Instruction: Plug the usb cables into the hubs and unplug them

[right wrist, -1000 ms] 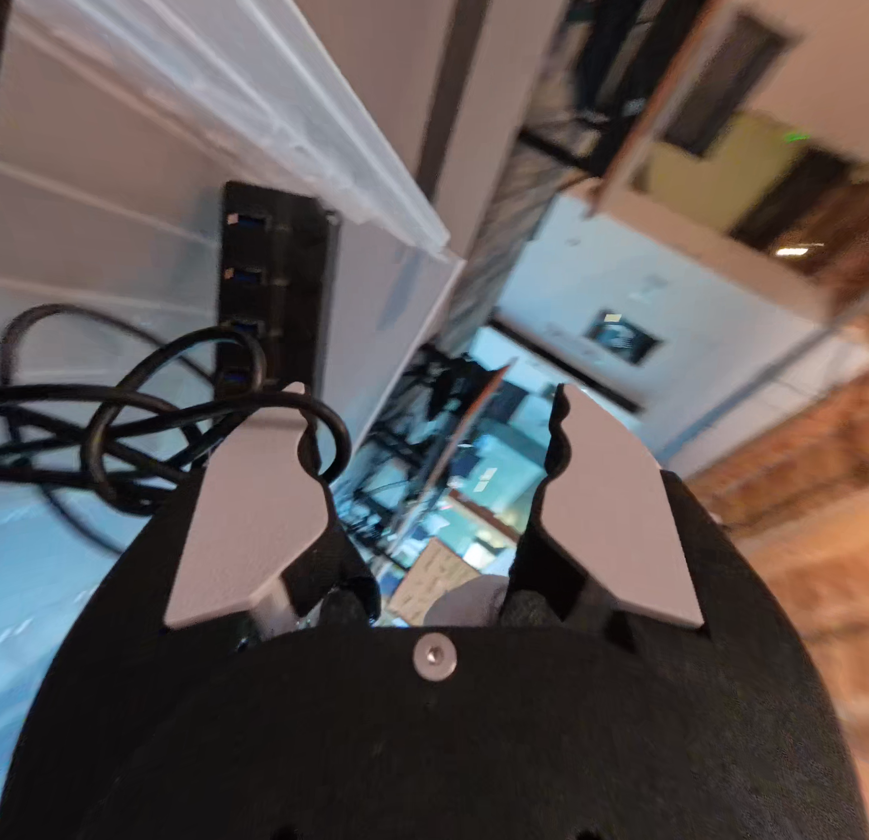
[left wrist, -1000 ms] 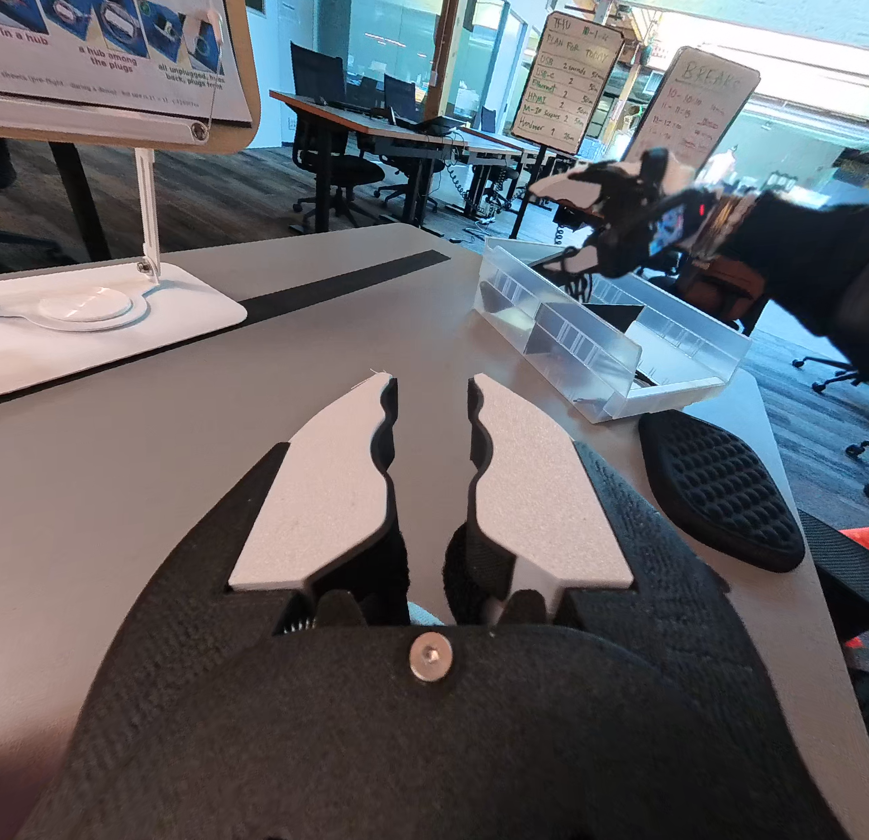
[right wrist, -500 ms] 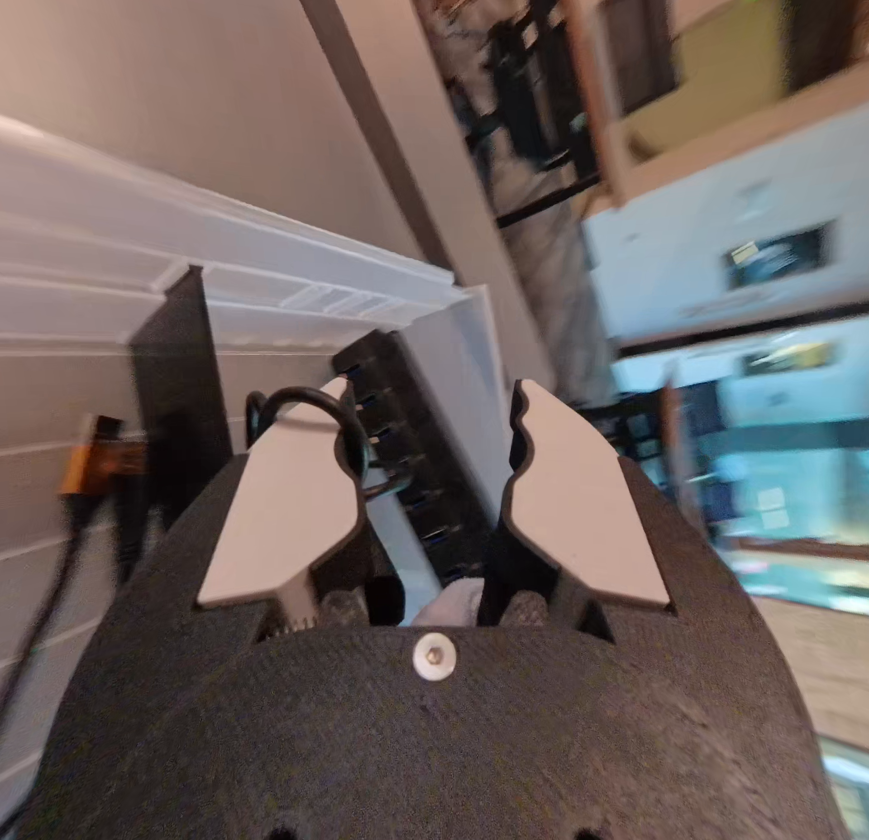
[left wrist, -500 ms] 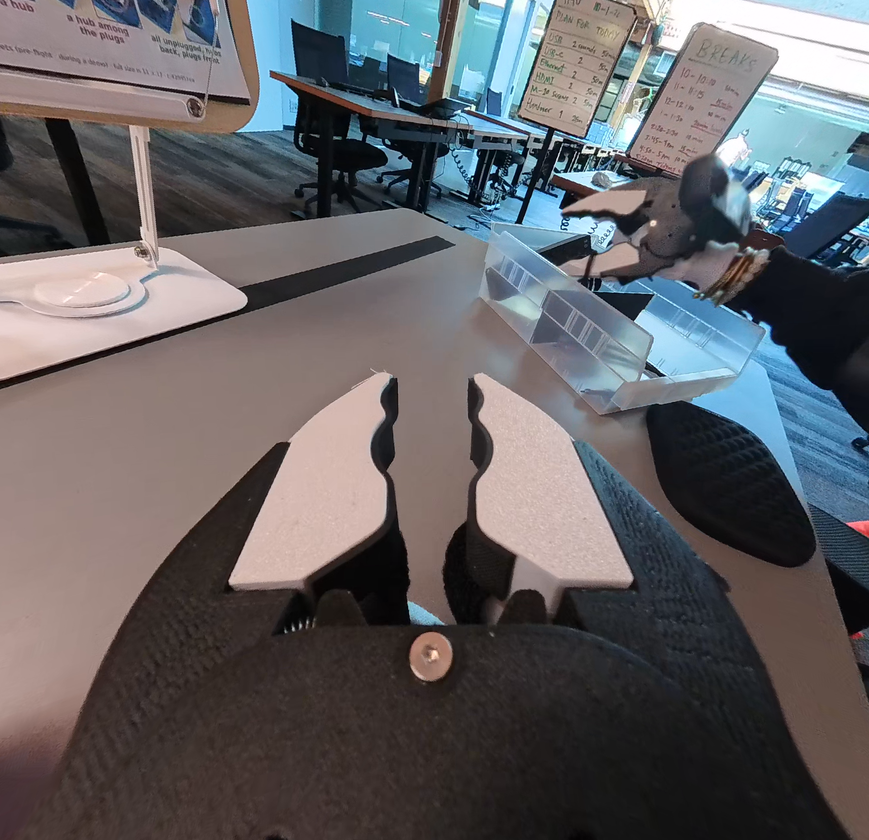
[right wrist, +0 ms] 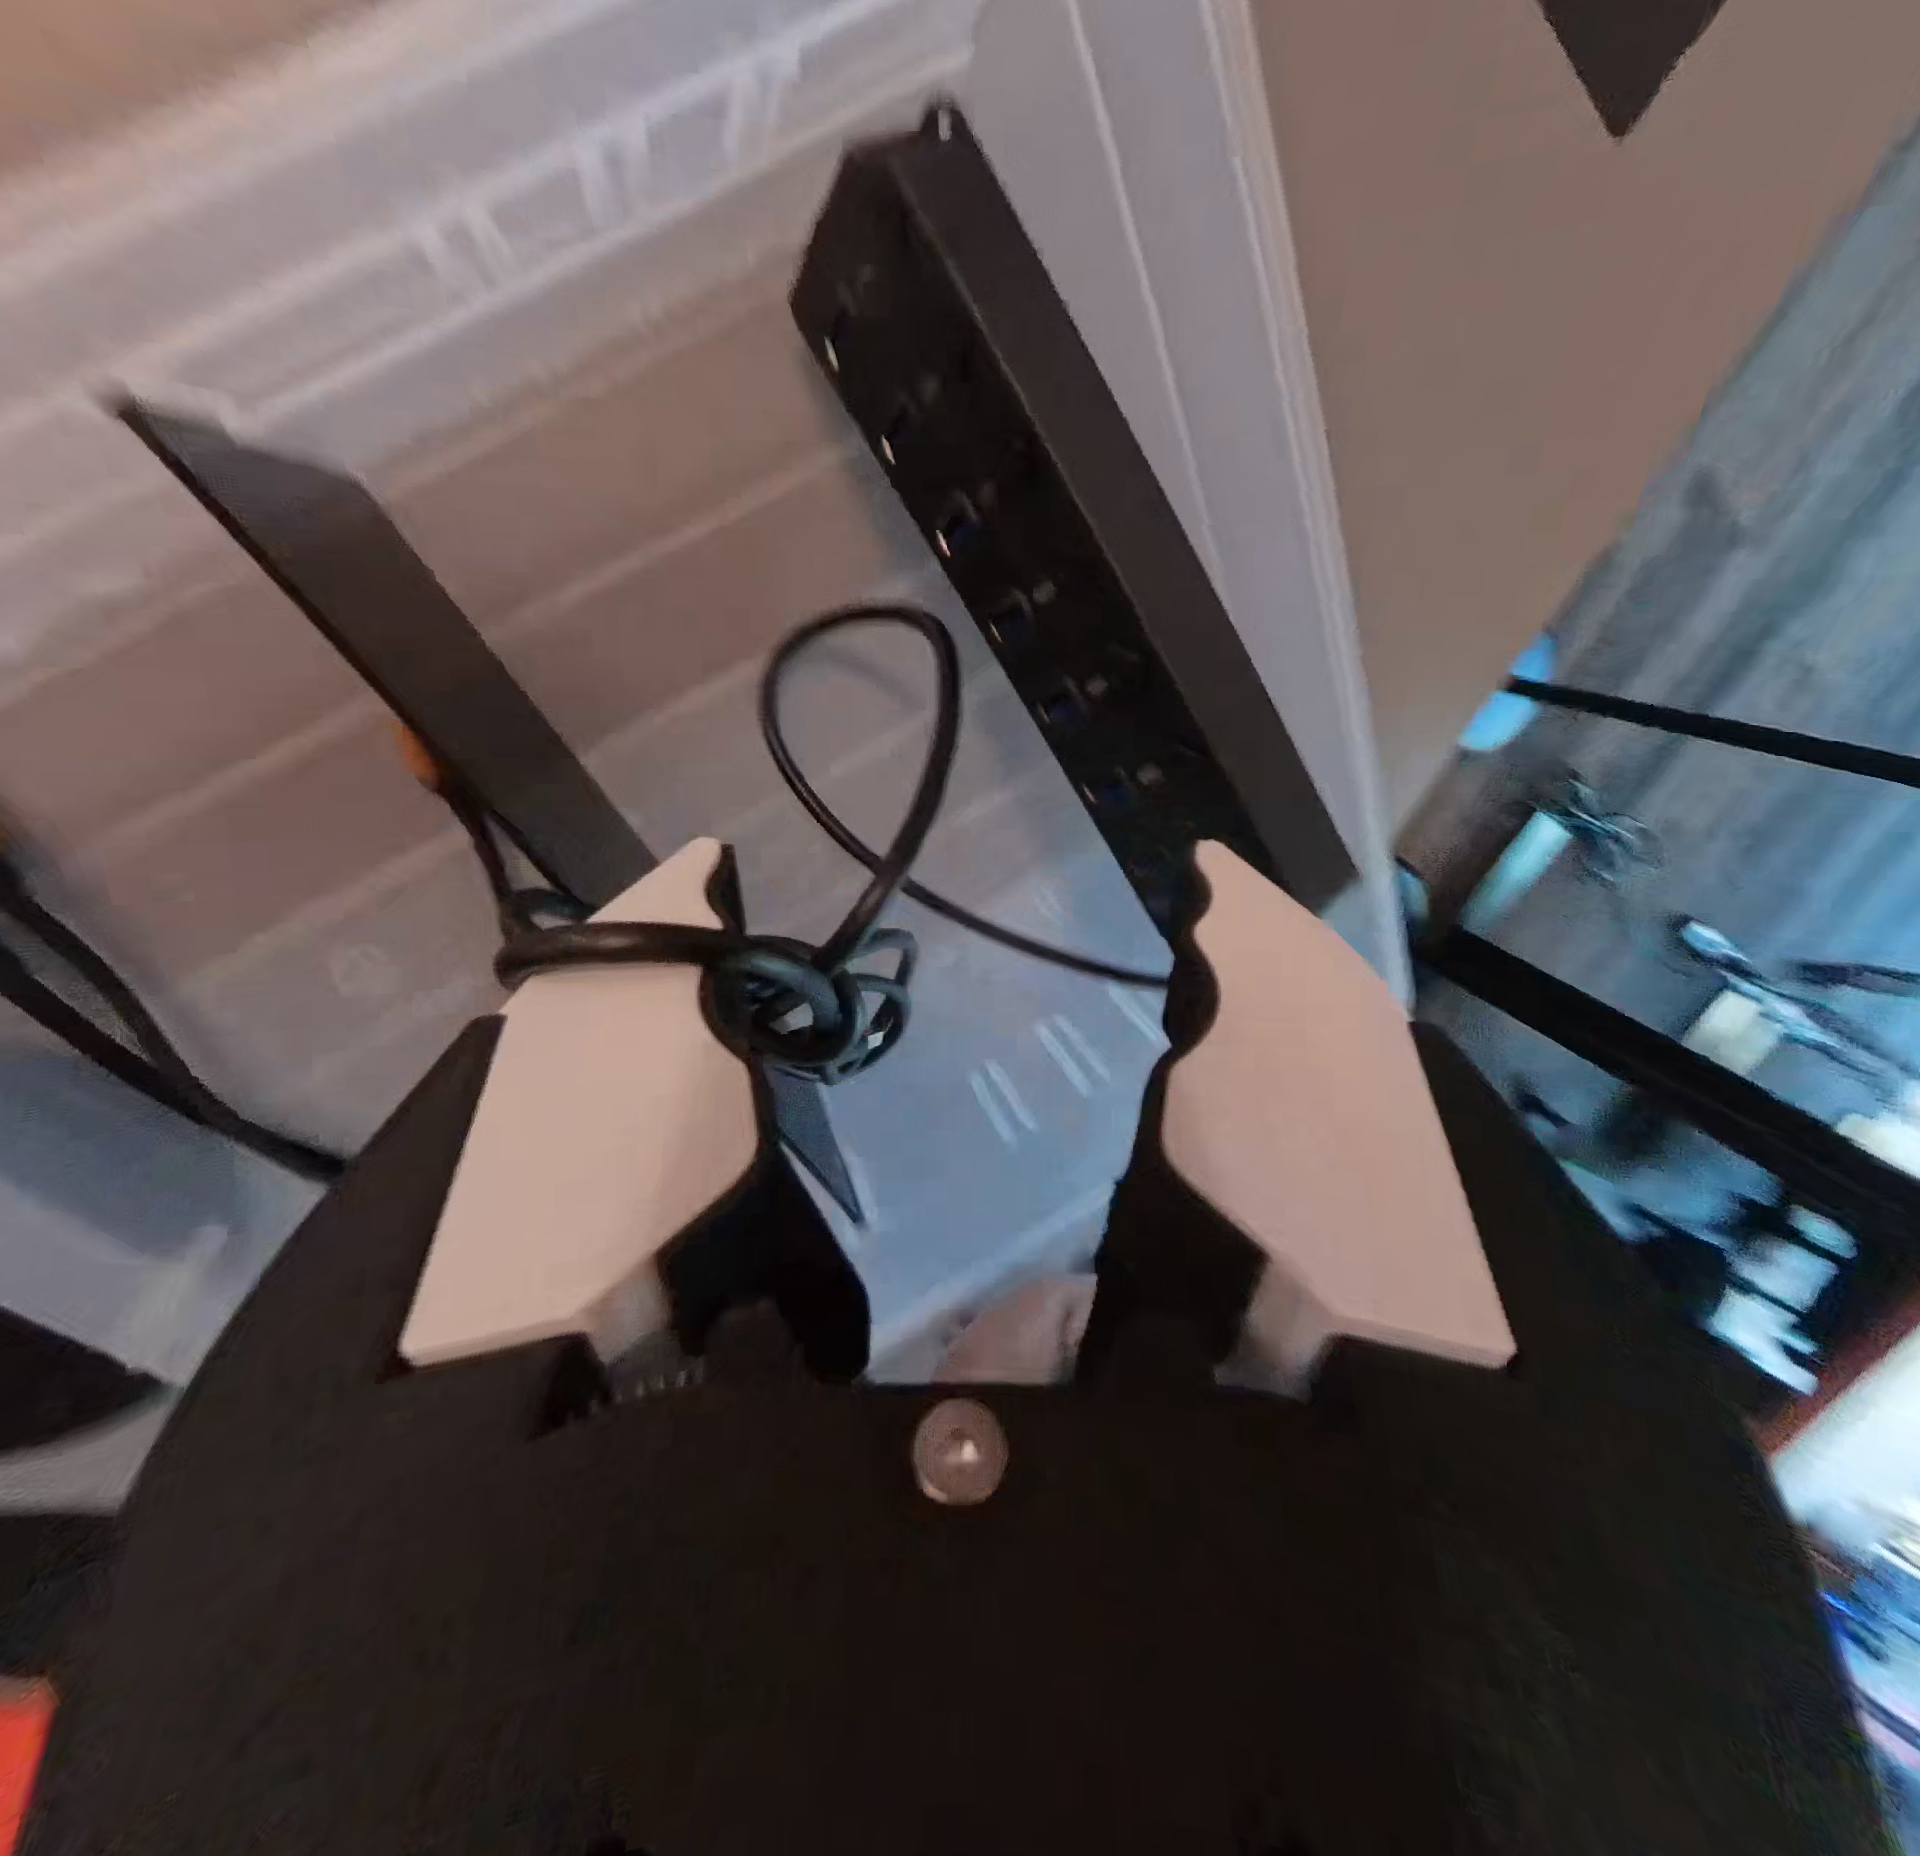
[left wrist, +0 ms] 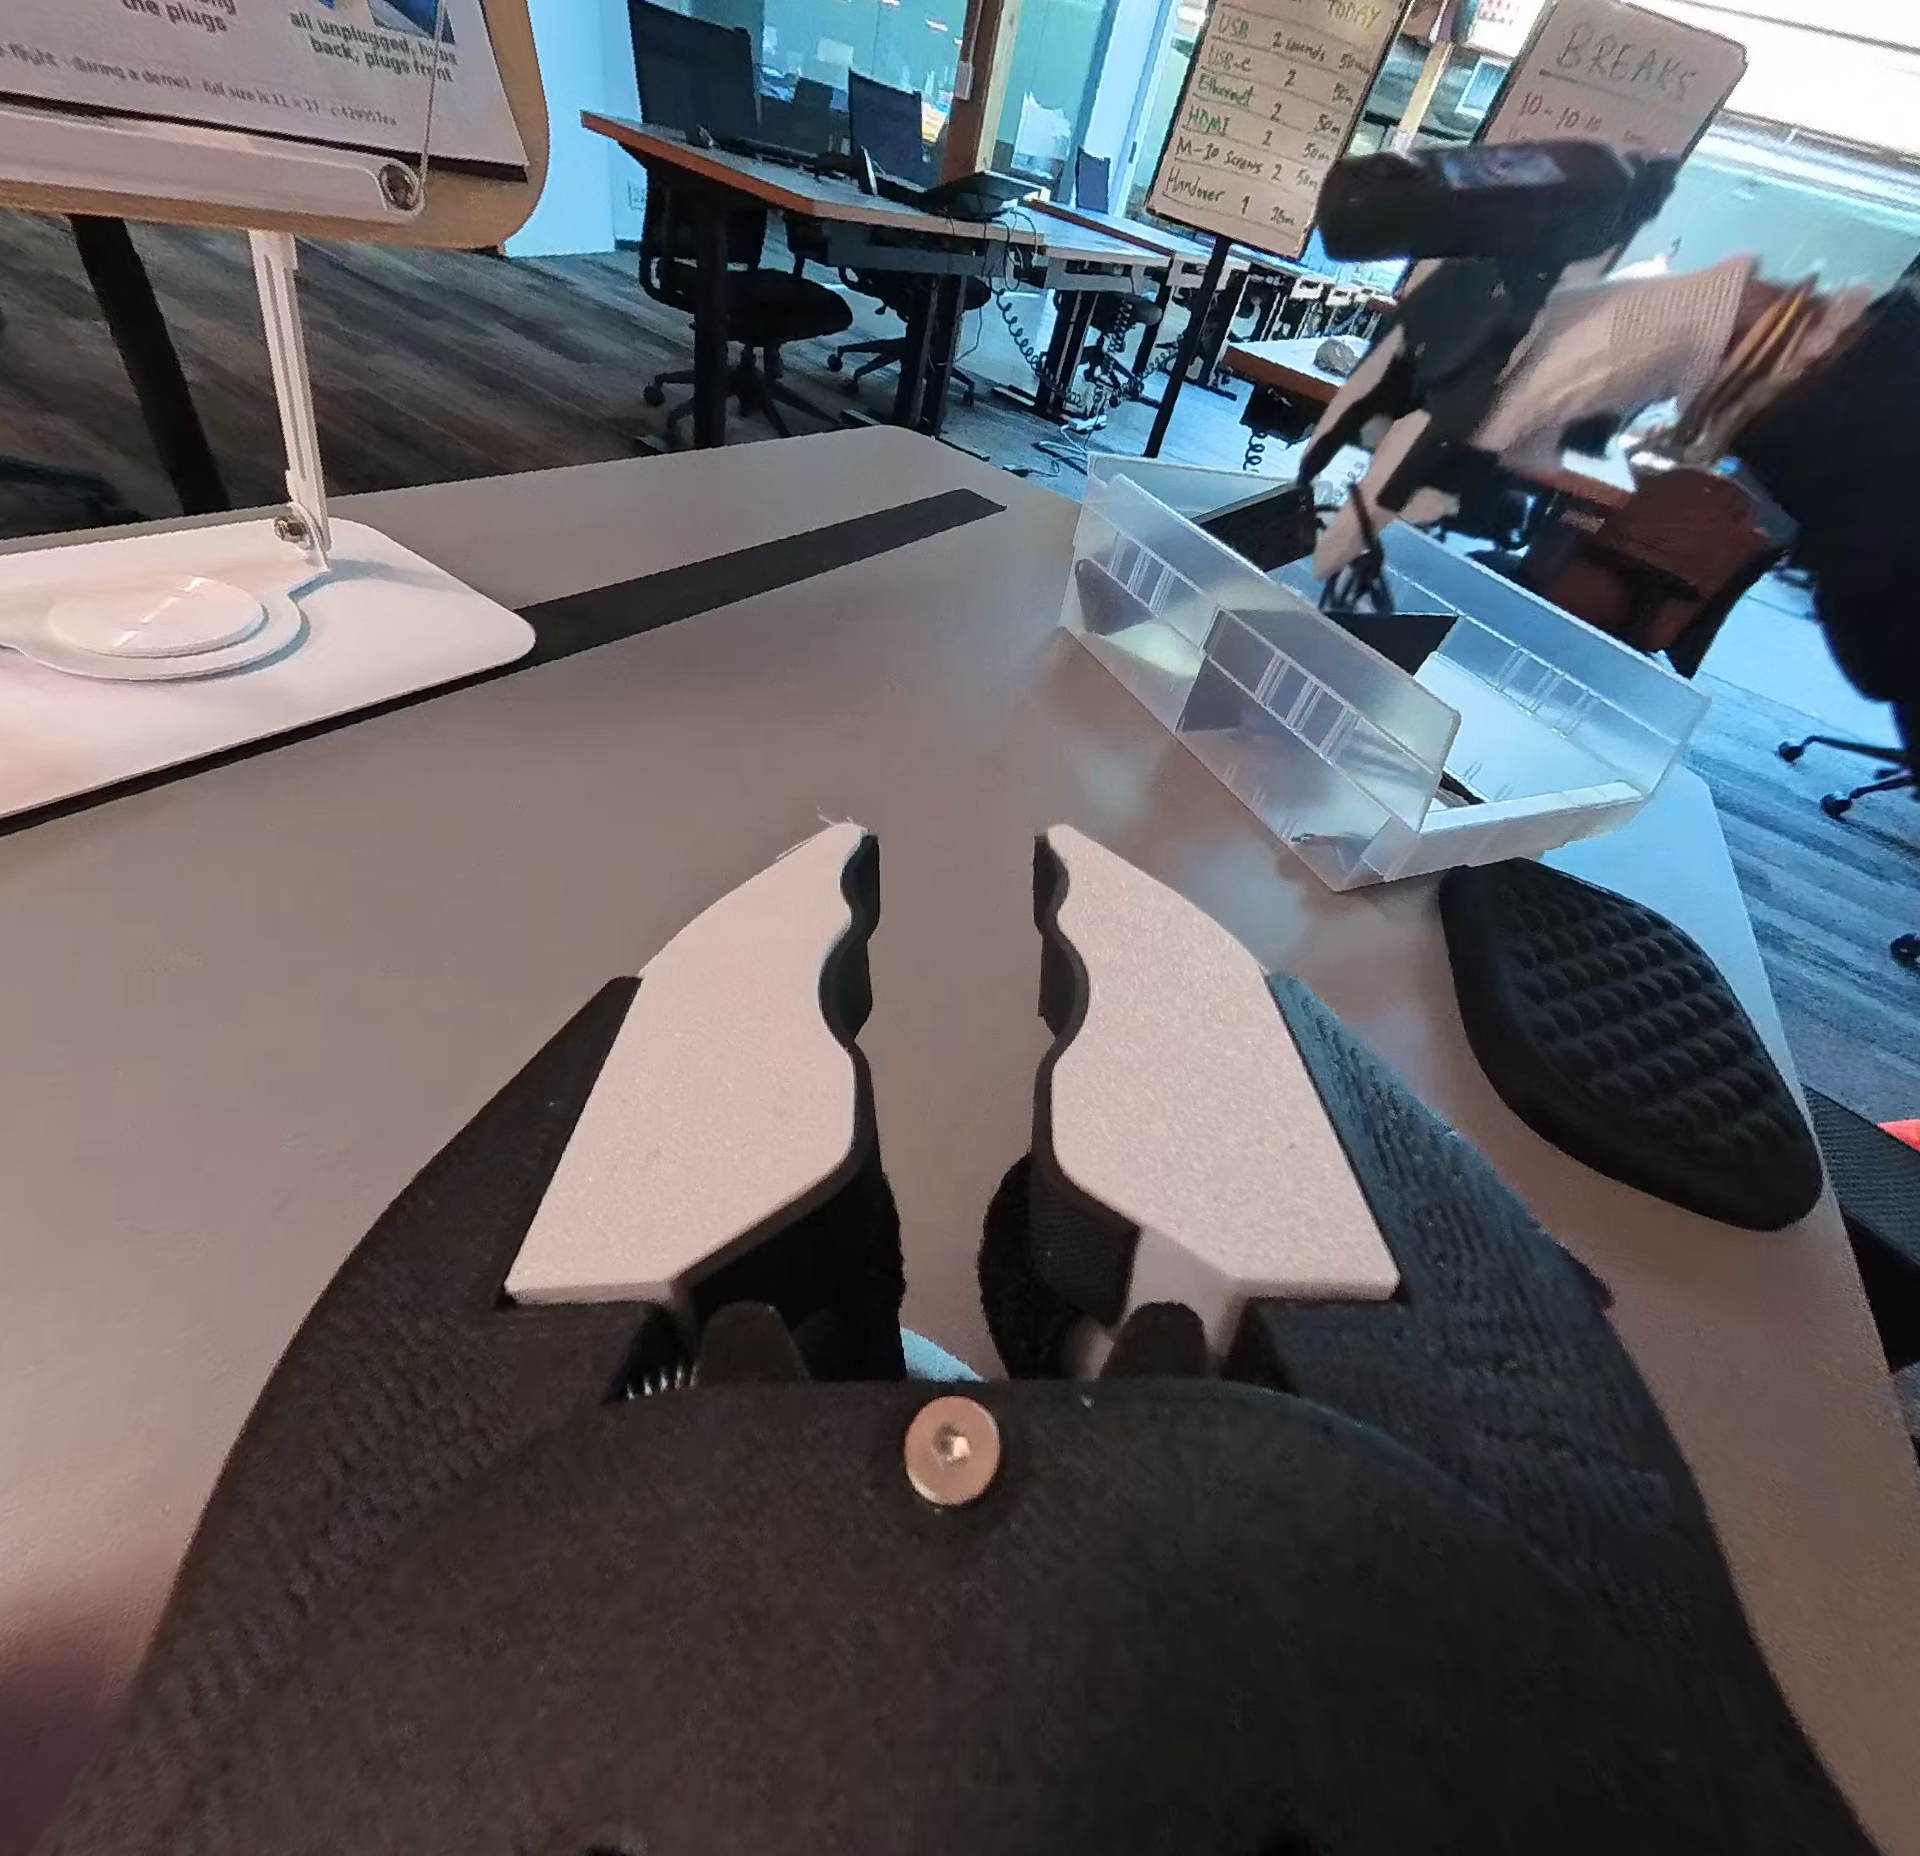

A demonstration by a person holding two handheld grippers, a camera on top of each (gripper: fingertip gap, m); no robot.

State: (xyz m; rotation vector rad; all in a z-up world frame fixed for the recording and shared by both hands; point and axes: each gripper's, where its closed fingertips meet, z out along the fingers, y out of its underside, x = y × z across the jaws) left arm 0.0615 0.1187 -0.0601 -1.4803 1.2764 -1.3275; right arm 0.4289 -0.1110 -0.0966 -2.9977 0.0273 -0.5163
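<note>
- A long black USB hub (right wrist: 1049, 518) lies in the clear plastic tray (right wrist: 582, 279), along the tray's side wall, its row of ports facing into the tray.
- A second flat black hub (right wrist: 384, 611) lies in the same tray, apart from the first, with a dark cable leaving its near end beside a small orange spot.
- Black USB cables (right wrist: 862, 767) loop on the tray floor between the two hubs; a coiled bundle sits just ahead of the right gripper's left fingertip. The picture is blurred, so I cannot tell whether any plug sits in a port.
- The right gripper (right wrist: 956, 871) hangs over the tray, pointing down into it, its jaws spread wide with nothing between them; the coil lies close to one finger, and contact cannot be judged.
- In the left wrist view the tray (left wrist: 1320, 705) stands at the far right part of the grey table (left wrist: 312, 923), with the right gripper (left wrist: 1351, 518) blurred above it, held by a dark-sleeved arm.
- The left gripper (left wrist: 954, 861) hovers low over bare tabletop, well apart from the tray, jaws parted by a modest gap and holding nothing.
- A black textured pad (left wrist: 1621, 1037) lies on the table just nearer than the tray.
- A white stand base (left wrist: 208, 643) rests at the table's left, carrying an instruction board (left wrist: 260, 50).
- A black strip (left wrist: 758, 580) runs across the tabletop beyond it.
</note>
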